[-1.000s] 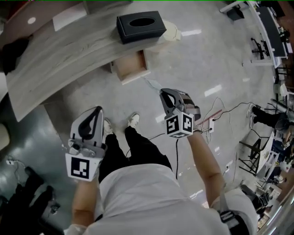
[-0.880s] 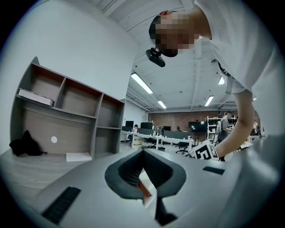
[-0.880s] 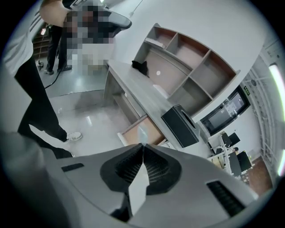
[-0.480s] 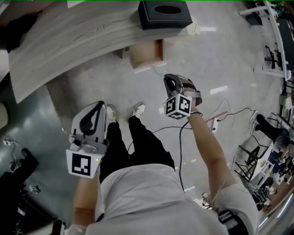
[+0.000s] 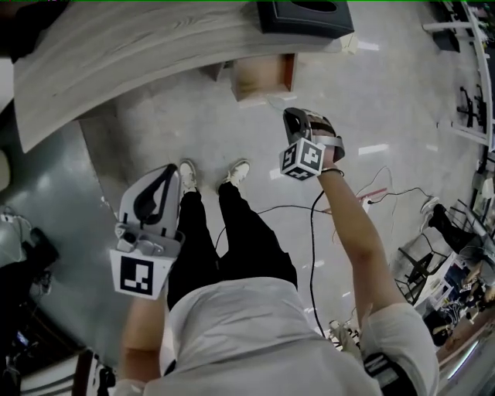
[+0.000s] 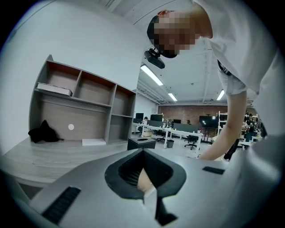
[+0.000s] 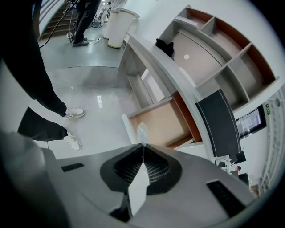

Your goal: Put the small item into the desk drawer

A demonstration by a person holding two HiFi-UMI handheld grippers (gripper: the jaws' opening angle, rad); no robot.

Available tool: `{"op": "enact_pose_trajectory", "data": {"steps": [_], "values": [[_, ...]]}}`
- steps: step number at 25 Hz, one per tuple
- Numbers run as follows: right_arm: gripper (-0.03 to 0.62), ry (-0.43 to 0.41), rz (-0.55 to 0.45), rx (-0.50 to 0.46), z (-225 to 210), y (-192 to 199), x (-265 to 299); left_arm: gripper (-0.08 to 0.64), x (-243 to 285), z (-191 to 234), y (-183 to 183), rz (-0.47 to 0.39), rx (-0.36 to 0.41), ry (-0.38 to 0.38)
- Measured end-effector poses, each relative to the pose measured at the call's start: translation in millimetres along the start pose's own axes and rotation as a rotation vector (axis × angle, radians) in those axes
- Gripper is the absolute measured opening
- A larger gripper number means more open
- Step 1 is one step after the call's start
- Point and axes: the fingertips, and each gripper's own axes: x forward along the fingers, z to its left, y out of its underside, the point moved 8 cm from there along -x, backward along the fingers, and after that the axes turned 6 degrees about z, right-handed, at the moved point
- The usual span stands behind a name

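The open desk drawer [image 5: 261, 77] [image 7: 162, 124] shows its bare wooden bottom under the grey desk top [image 5: 131, 54]. My right gripper [image 5: 288, 114] [image 7: 142, 145] points down at the drawer's front edge from just short of it. It is shut on a small thin translucent item [image 7: 141, 132] [image 5: 272, 100] that sticks out past the tips. My left gripper [image 5: 168, 168] [image 6: 143, 150] hangs low at the left, beside the person's legs, far from the drawer. Its jaws are shut, with nothing gripped at the tips.
A black tissue box [image 5: 305, 15] [image 7: 220, 120] sits on the desk above the drawer. A shelf unit [image 7: 213, 49] [image 6: 80, 107] stands at the desk's back. The person's shoes [image 5: 213, 174] and a cable [image 5: 309, 224] are on the glossy floor.
The right gripper has moved down and forward with the item, from over the floor to just before the drawer's front. The left gripper has sunk slightly beside the legs.
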Motion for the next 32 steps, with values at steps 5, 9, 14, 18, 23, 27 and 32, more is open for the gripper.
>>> {"op": "enact_pose_trajectory", "data": {"steps": [5, 9, 14, 18, 23, 27, 32], "values": [[0.025, 0.001, 0.001, -0.025, -5.3, -4.2, 17.0, 0.017, 2.2, 3.9, 11.7, 0.020, -0.018, -0.015], [0.025, 0.003, 0.000, -0.051, -4.9, -5.2, 27.4, 0.017, 2.0, 1.1, 18.3, 0.024, -0.024, -0.018], [0.025, 0.003, -0.004, -0.070, -6.2, -7.5, 44.0, 0.017, 6.5, 3.3, 27.4, 0.045, -0.034, -0.022], [0.025, -0.001, -0.002, -0.088, -4.9, -6.7, 53.8, 0.017, 10.6, 4.3, 31.6, 0.047, -0.044, -0.022], [0.025, -0.003, 0.007, -0.108, -3.0, -8.2, 62.4, 0.017, 12.3, 5.6, 37.4, 0.052, -0.055, -0.023], [0.025, -0.002, 0.019, -0.120, -1.5, -8.2, 76.1, 0.017, 17.1, 8.1, 42.5, 0.061, -0.057, -0.026], [0.026, -0.011, 0.034, -0.121, 0.2, -7.0, 88.9, 0.017, 15.2, 10.6, 42.9, 0.079, -0.053, -0.036]]}}
